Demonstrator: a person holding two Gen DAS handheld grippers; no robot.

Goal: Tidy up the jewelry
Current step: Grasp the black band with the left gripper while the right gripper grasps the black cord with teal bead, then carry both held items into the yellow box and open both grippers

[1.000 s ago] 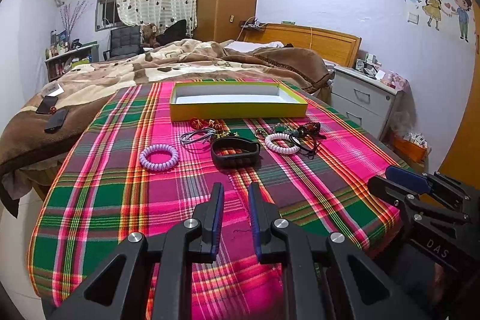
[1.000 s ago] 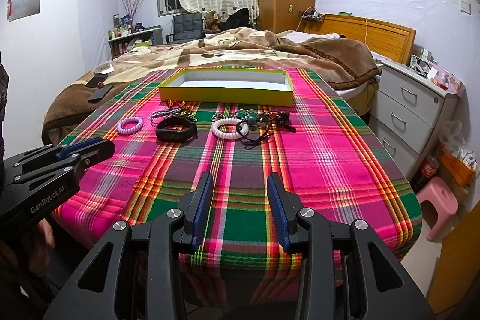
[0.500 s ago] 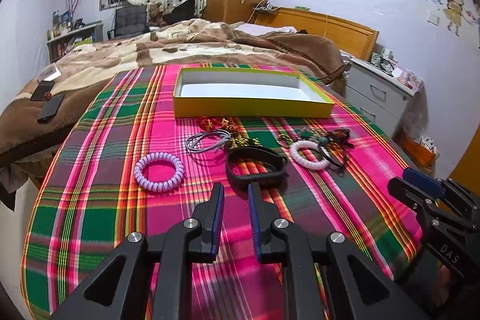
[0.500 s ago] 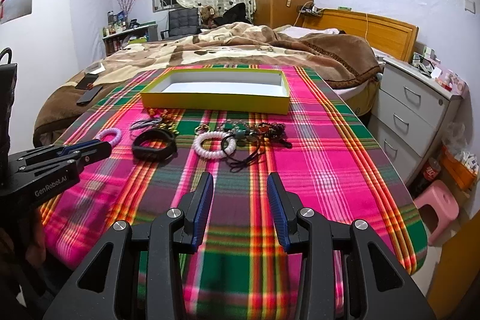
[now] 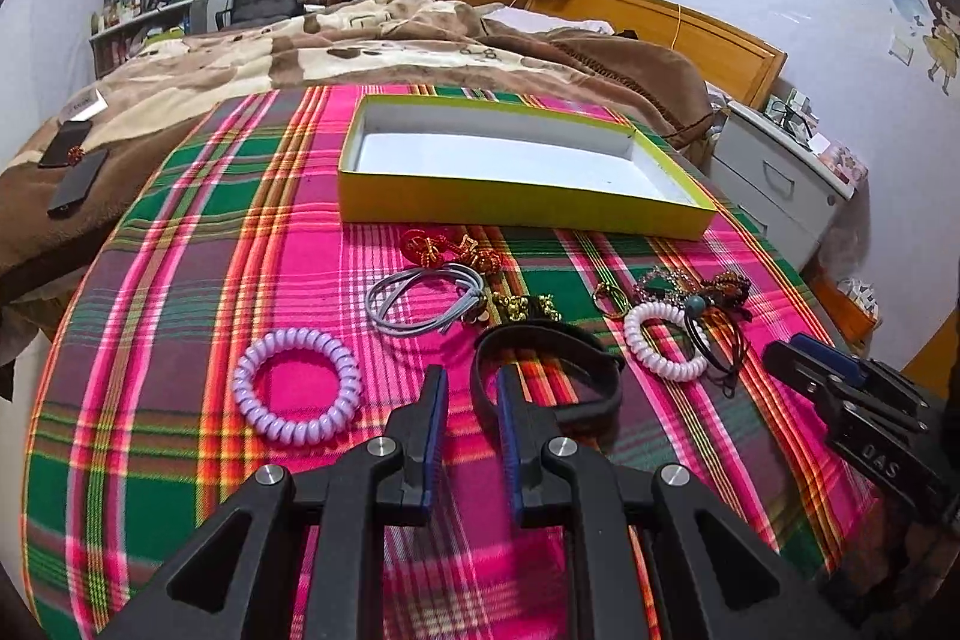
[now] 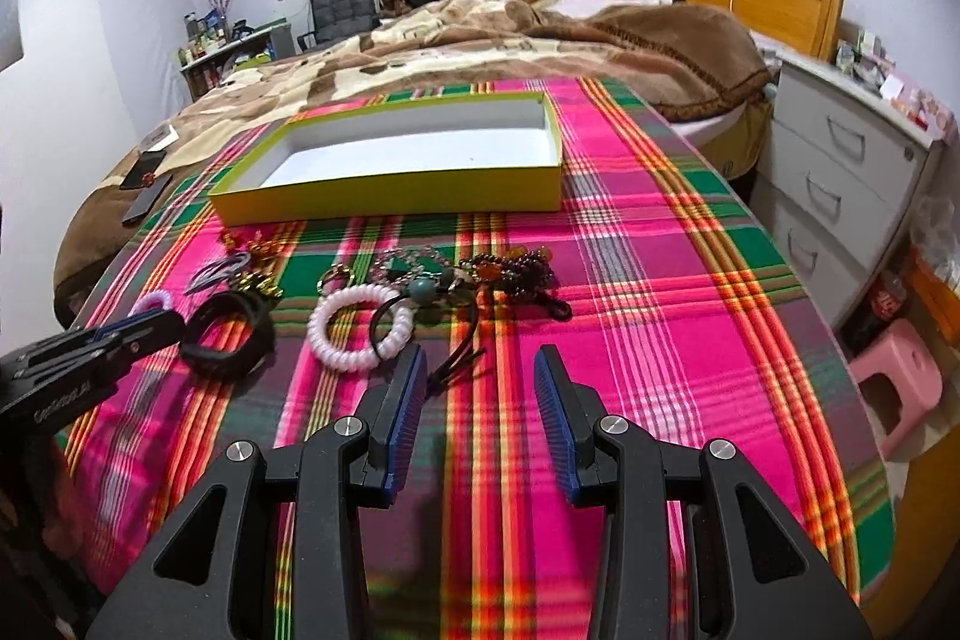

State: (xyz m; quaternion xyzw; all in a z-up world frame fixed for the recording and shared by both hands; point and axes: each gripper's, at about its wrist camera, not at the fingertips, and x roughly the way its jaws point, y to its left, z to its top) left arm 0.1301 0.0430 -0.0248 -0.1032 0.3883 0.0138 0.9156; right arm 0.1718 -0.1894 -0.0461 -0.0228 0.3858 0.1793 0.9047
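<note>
Near the counter's [image 6: 690, 244] front edge, both tongs stand apart: the left tongs [image 5: 468, 388] at the black band's [image 5: 591, 388] rim, the right tongs [image 6: 480, 370] over bare cloth. The jewelry [image 6: 420, 280] lies before the empty yellow box [image 6: 390, 196]. One housing reads "DAS", perhaps cut off.

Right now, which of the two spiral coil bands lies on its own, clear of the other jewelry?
The lilac coil band, left of the left gripper. The white coil band has black cords lying over it.
</note>
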